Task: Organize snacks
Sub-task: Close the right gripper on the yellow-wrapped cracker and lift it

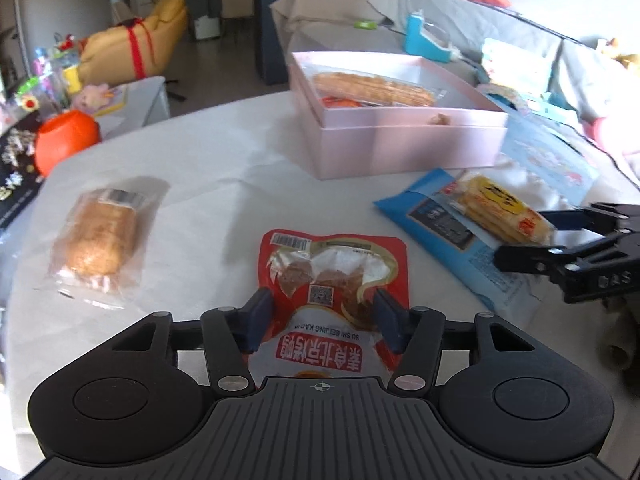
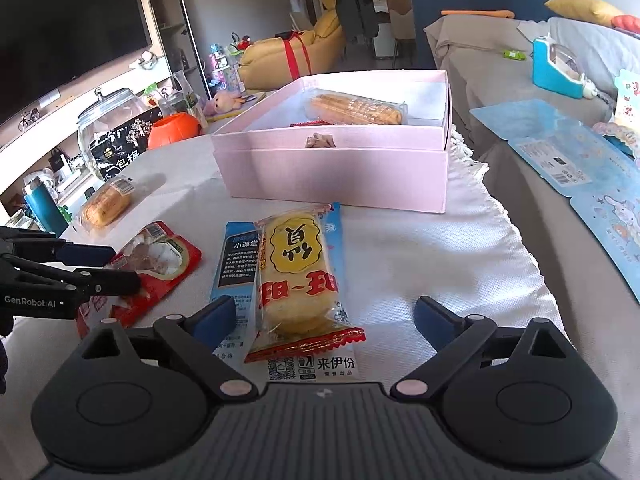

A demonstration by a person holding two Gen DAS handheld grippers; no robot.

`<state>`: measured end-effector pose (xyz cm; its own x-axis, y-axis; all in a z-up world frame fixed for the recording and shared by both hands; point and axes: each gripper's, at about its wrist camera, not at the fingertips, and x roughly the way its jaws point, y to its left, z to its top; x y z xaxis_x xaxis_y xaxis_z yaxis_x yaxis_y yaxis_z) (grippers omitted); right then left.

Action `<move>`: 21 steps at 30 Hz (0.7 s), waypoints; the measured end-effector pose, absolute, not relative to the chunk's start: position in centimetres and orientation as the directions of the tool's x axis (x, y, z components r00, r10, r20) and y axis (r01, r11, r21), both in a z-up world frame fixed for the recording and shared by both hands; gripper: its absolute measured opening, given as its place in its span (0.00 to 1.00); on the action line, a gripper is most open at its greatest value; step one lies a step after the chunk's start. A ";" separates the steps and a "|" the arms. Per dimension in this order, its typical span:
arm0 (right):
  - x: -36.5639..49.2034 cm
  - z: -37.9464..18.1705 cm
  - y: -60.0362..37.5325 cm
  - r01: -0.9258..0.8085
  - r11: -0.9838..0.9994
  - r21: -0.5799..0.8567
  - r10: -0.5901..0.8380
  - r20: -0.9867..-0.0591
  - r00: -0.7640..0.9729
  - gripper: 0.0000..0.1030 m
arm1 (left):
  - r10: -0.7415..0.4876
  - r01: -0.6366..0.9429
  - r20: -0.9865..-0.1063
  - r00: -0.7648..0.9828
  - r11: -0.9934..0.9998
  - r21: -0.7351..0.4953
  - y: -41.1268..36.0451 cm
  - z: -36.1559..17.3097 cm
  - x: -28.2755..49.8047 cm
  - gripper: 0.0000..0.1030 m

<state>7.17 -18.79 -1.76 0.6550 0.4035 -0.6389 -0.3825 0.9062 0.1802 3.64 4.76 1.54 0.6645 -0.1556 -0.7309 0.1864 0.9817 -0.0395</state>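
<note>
A red snack pouch (image 1: 332,276) lies on the white table between the fingers of my left gripper (image 1: 324,312), whose jaws straddle its sides; the pouch still rests flat. It also shows in the right wrist view (image 2: 156,264). My right gripper (image 2: 324,316) is wide open around a yellow rice-cracker pack (image 2: 298,276) lying on a blue packet (image 2: 236,264). The cracker pack also shows in the left wrist view (image 1: 500,208). A pink box (image 2: 332,172) behind holds a long wafer pack (image 2: 356,110) and a red item.
A wrapped bread roll (image 1: 100,236) lies at the table's left. An orange pumpkin pot (image 2: 174,130), a glass jar (image 2: 108,132) and bottles stand beyond the far left edge. A blue card sheet (image 2: 560,160) lies on the grey sofa to the right.
</note>
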 end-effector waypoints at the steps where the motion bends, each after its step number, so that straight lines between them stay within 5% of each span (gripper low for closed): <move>1: 7.2 -1.8 -18.8 -0.382 0.906 0.180 0.403 -0.639 0.655 0.94 | -0.172 0.201 -0.733 0.658 0.978 -0.049 4.6 1.5 3.5 0.65; 14: 7.1 -1.8 -18.7 -0.382 0.906 0.181 0.403 -0.639 0.655 0.95 | -0.170 0.264 -0.756 0.632 0.965 0.003 3.3 1.7 2.3 0.65; 21: 7.2 -1.8 -18.7 -0.386 0.905 0.177 0.404 -0.641 0.653 0.96 | -0.180 0.323 -0.782 0.597 0.946 0.028 2.0 0.7 2.4 0.88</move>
<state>7.16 -18.67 -1.78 0.6532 0.4035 -0.6407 -0.3857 0.9055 0.1771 2.37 2.00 0.70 0.5966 -0.1802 -0.7821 0.3229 0.9460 0.0284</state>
